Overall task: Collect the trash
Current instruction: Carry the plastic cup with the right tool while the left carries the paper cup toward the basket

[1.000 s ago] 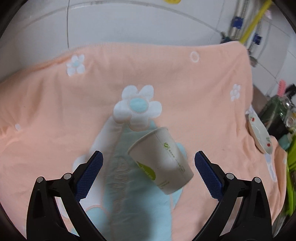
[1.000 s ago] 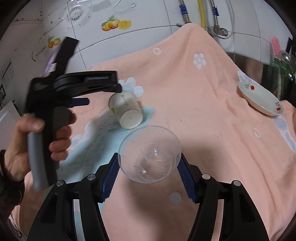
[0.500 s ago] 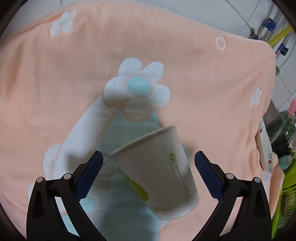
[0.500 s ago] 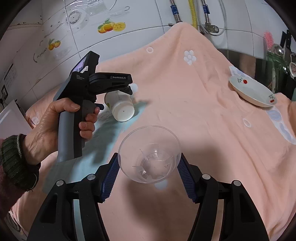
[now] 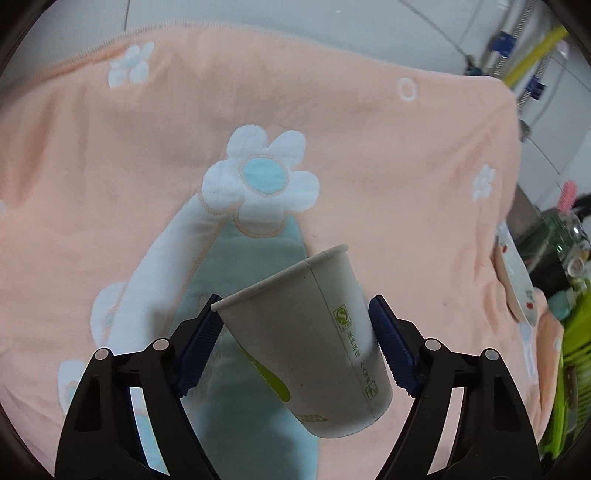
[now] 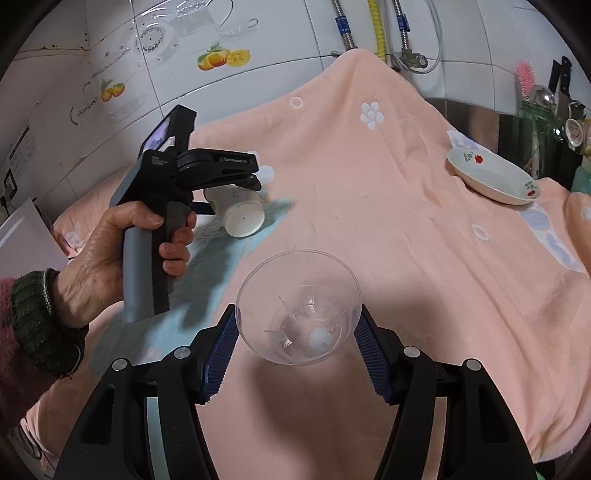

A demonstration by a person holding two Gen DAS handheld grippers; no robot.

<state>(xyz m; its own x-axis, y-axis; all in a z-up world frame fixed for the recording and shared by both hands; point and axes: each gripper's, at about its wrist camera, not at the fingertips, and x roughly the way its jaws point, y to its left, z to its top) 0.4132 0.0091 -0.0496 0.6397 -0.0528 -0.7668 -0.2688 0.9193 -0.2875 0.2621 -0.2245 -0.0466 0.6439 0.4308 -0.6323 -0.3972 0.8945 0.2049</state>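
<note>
The left gripper clamps a tipped paper cup mid-wall just below the blanket's white flower; the right gripper pinches a clear plastic cup nearer than the flower. Both look light, thin, crushable

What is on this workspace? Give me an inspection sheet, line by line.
Surface: peach flowered towel spread over the counter.
Job's things: paper cup on its side; clear plastic cup.
Clutter: white dish with red print, on the towel's right edge.
Grippers: left tongs closed against the paper cup's sides; right tongs shut on the clear plastic cup.
Cables: nothing seen.
Surroundings: tiled wall with fruit stickers; metal hoses.
</note>
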